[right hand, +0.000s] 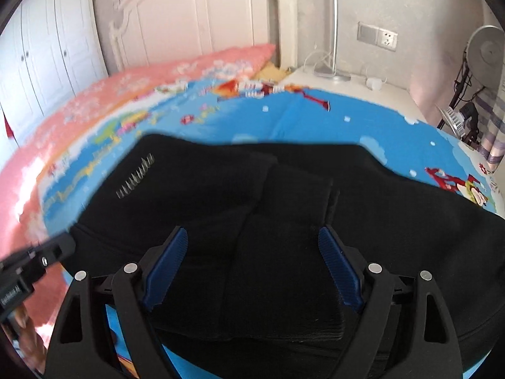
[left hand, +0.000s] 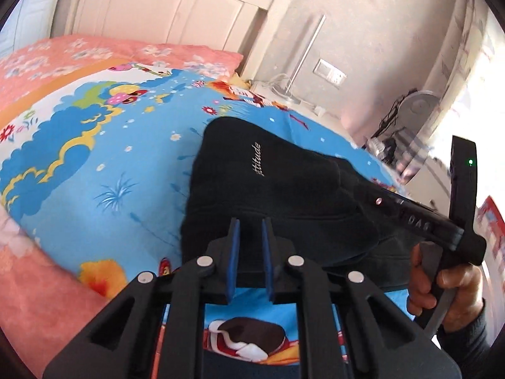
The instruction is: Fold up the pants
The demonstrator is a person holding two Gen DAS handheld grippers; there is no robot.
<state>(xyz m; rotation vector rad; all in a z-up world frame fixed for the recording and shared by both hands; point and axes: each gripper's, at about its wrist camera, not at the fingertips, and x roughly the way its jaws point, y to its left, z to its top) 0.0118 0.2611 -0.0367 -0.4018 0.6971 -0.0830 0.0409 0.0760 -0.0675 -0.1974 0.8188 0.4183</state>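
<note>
Black pants (left hand: pixel 284 183) with silver lettering lie folded on the blue cartoon bedsheet (left hand: pixel 104 170). My left gripper (left hand: pixel 251 225) hovers at the pants' near edge, its blue pads a narrow gap apart with nothing between them. The right gripper's body (left hand: pixel 438 224) shows at the right, held by a hand. In the right wrist view the pants (right hand: pixel 284 221) fill the middle, and my right gripper (right hand: pixel 252 237) is wide open just above the folded cloth, holding nothing. The left gripper's body (right hand: pixel 34 268) shows at the left edge.
A pink floral quilt (left hand: pixel 63 53) lies along the far and left side of the bed. A white headboard (right hand: pixel 195 15) stands behind. A bedside table (right hand: pixel 347 85) with a lamp, a wall socket and a fan stand to the right.
</note>
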